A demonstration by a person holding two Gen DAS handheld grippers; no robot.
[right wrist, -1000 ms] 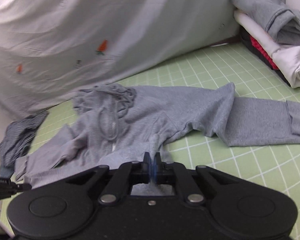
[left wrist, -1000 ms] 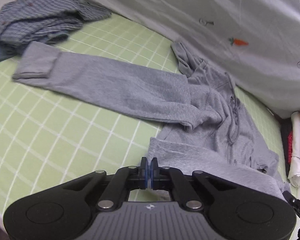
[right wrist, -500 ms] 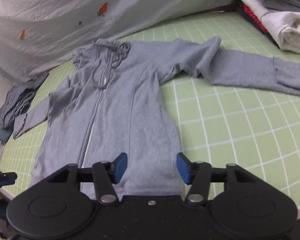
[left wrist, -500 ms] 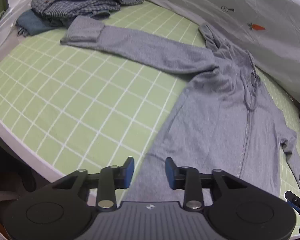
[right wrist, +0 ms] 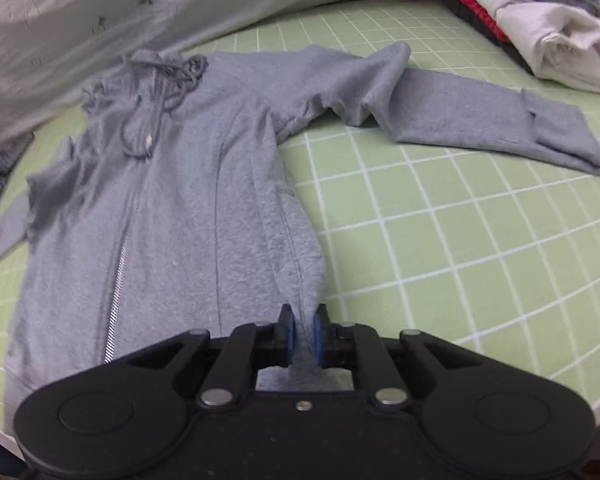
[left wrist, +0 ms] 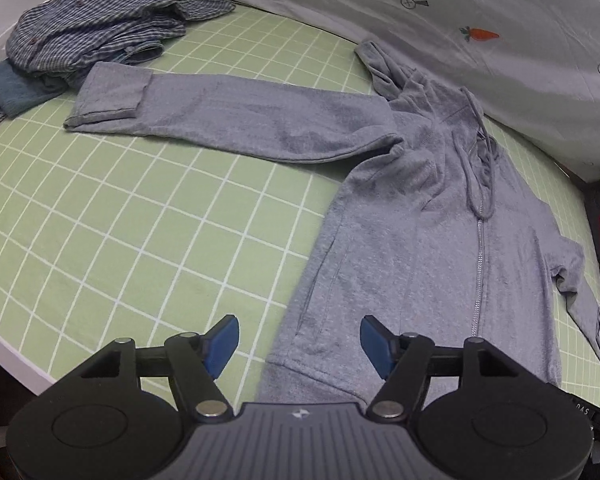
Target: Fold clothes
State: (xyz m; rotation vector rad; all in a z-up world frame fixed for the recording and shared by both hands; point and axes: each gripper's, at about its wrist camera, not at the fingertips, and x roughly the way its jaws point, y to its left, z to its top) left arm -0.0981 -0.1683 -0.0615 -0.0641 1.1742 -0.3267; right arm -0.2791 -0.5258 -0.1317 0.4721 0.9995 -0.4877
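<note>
Right wrist view: our right claw has just closed, pinching the hoodie hem; our left claw, just opening and empty, should grab its hem corner equally low.

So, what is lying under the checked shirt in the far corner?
Under the checked shirt a blue-green cloth sticks out, with a fringe at its near edge. Both lie on the green grid sheet. How far the cloth reaches under the shirt is covered.

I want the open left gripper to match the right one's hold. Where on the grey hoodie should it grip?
Probably the hem corner of the grey hoodie lying just ahead of the left gripper, approached from the near bed edge. The hem lies flat there, and the right gripper already pinches the opposite hem corner.
</note>
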